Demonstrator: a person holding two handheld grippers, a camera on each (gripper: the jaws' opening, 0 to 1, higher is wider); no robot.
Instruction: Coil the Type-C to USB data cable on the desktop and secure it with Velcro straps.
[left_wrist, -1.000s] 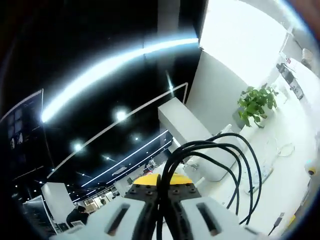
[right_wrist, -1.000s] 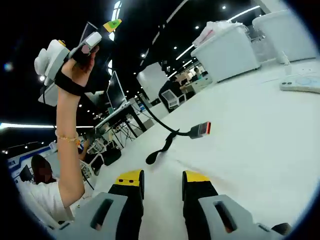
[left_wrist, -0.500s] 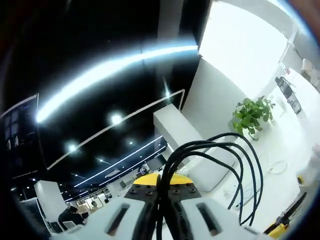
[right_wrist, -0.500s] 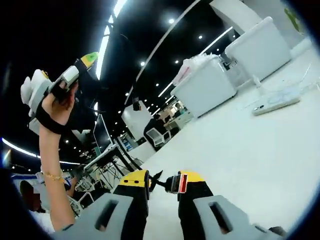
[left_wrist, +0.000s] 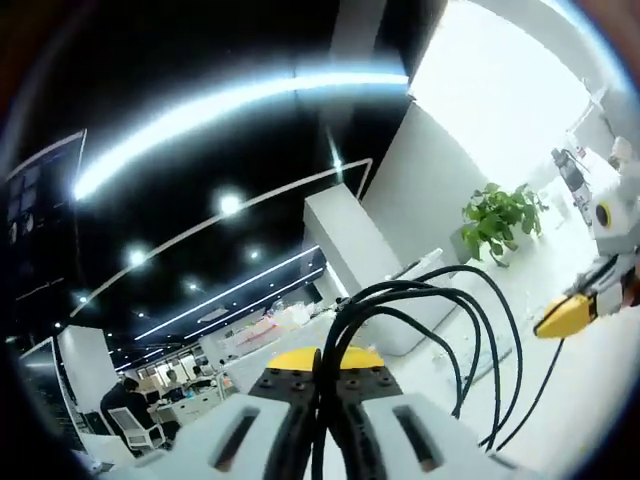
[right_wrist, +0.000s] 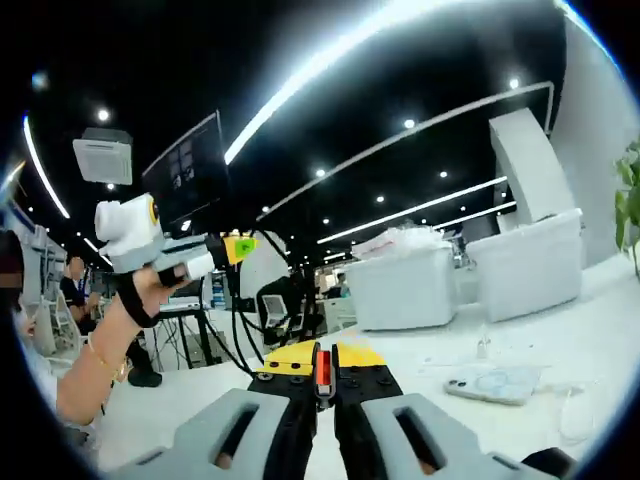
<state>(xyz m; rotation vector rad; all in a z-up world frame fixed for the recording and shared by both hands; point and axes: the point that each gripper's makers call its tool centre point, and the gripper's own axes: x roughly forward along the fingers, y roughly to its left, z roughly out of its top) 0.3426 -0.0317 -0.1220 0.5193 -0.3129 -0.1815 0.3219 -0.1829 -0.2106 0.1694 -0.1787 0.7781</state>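
My left gripper (left_wrist: 320, 372) is shut on the black data cable (left_wrist: 478, 330), whose several loops arch up and to the right from the jaws. In the right gripper view a hand holds this left gripper (right_wrist: 236, 248) up at the left, and the cable loops (right_wrist: 262, 312) hang below it. My right gripper (right_wrist: 322, 368) is shut on the cable's USB plug (right_wrist: 323, 366), its red insert showing between the jaws. That right gripper (left_wrist: 566, 314), yellow-tipped, enters the left gripper view at the right edge, with one cable strand running down from it.
A white table (right_wrist: 560, 330) carries a phone (right_wrist: 495, 383) and thin white wires. White bins (right_wrist: 410, 287) stand at its back. A potted plant (left_wrist: 495, 213) stands by the white wall. A person (right_wrist: 75, 300) stands at the far left, near desks.
My right gripper has shut on the USB plug and raised it off the table. It has come into the left gripper view from the right. The left gripper still holds the loops.
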